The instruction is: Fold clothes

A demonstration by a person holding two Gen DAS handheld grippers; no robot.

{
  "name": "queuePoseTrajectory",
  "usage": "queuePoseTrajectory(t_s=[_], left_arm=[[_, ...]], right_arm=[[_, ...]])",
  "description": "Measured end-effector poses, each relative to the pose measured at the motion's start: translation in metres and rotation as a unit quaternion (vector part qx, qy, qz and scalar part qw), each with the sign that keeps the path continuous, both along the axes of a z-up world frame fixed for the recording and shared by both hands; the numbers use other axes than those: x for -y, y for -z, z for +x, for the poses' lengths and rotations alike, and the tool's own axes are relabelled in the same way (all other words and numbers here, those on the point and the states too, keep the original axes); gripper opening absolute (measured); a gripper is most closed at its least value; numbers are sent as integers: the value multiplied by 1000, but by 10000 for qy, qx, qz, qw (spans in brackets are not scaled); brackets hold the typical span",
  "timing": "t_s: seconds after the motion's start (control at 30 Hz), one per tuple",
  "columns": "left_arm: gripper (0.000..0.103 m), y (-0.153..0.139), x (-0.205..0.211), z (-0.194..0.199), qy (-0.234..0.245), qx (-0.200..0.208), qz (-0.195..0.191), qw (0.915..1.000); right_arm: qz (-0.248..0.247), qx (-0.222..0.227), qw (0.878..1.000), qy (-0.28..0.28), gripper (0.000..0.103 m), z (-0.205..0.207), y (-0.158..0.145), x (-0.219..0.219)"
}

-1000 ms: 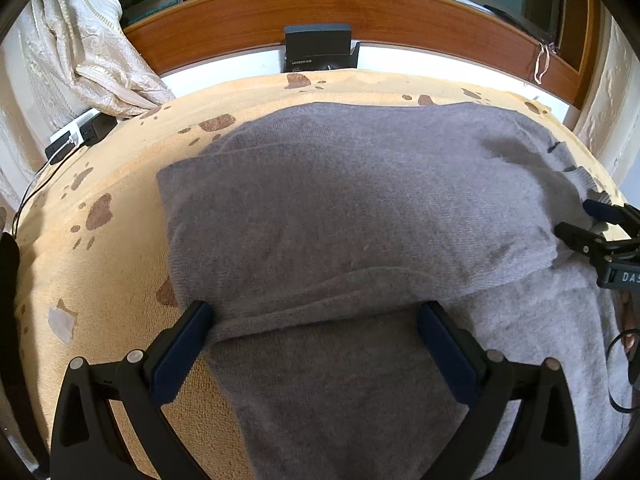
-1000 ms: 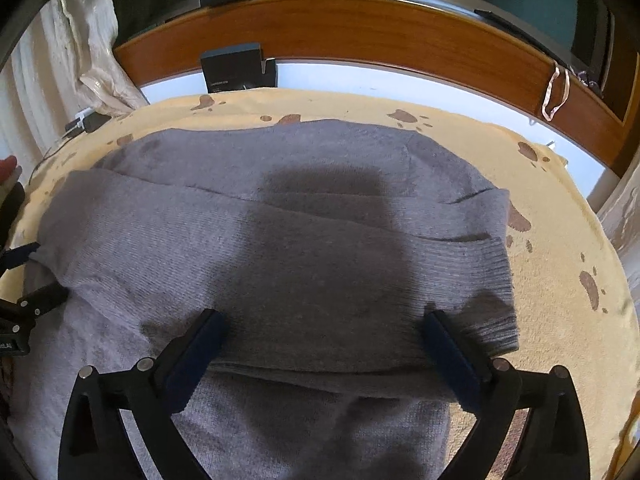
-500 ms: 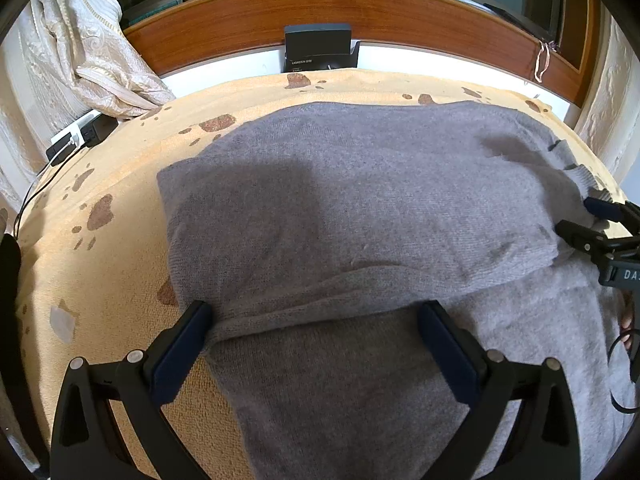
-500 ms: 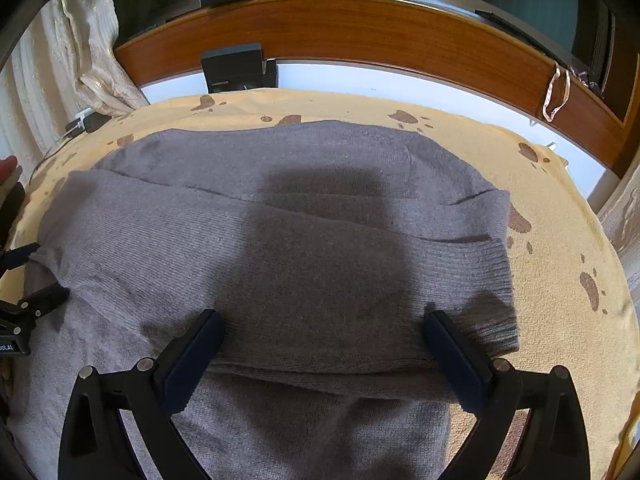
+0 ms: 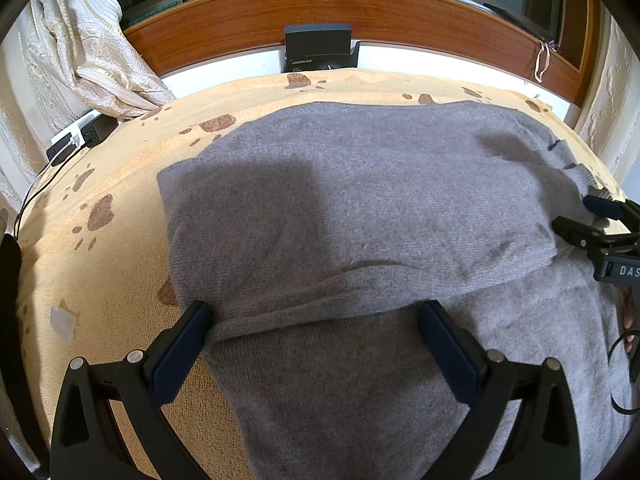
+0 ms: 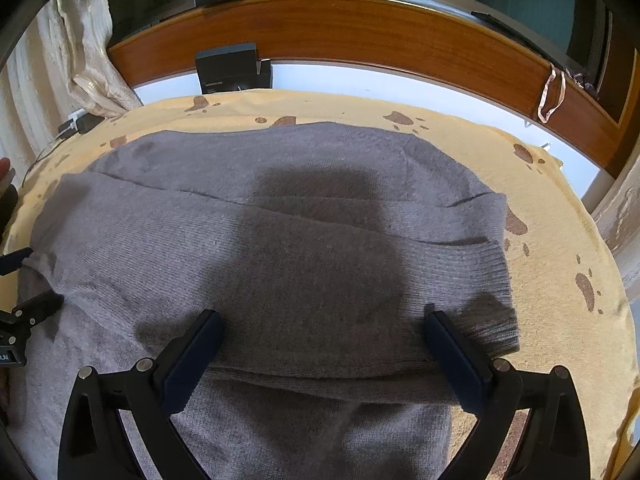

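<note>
Both fingers of the left gripper [image 5: 316, 340] are spread wide, nothing clamped; their blue pads [image 5: 180, 354] are seen resting at the near folded edge of the grey sweater [image 5: 360, 220]. Same for the right gripper [image 6: 324, 350]: jaws wide apart, nothing pinched, pads [image 6: 454, 364] set against the fold edge near the ribbed cuff [image 6: 496, 304].

Sweater is laid flat on a yellow towel with brown paw prints [image 5: 100, 240], covering most of it. A folded layer is doubled over the lower body of the garment; the fold edge runs crosswise just ahead of both sets of fingertips. In the right wrist view, a sleeve with ribbed cuff is seen lying across the top layer, ending at the right side. Whether the pads press into the knit or only touch it cannot be told.

Right gripper is also seen at the right edge of the left wrist view, at the sweater's side; left gripper shows at the left edge of the right wrist view.

Behind the towel: a dark box [image 5: 318, 50] is stood against a wooden ledge [image 5: 400, 16]. A cream curtain [image 5: 92, 52] is bunched at far left, with a charger and cable [image 5: 80, 136] beside it. A rubber band [image 6: 552, 94] is hung on the ledge at right.
</note>
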State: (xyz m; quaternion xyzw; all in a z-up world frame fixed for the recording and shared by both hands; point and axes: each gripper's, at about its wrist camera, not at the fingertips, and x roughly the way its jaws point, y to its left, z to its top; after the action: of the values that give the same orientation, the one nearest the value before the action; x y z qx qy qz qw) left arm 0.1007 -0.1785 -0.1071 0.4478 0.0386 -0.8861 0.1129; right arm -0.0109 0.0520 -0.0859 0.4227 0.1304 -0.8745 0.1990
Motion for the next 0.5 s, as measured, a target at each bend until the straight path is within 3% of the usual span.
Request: queuePoseTrajectory(t_s=[0.33,0.5], left_arm=[[103,-2,0,2,0,-38,-22,10000],[103,-12,4,23,-79,-231,94,9997]], right_arm=[[28,-21,10000,-3,102,2,-1,-2],[-75,-347,9994,-37,102,16,-13,-15]])
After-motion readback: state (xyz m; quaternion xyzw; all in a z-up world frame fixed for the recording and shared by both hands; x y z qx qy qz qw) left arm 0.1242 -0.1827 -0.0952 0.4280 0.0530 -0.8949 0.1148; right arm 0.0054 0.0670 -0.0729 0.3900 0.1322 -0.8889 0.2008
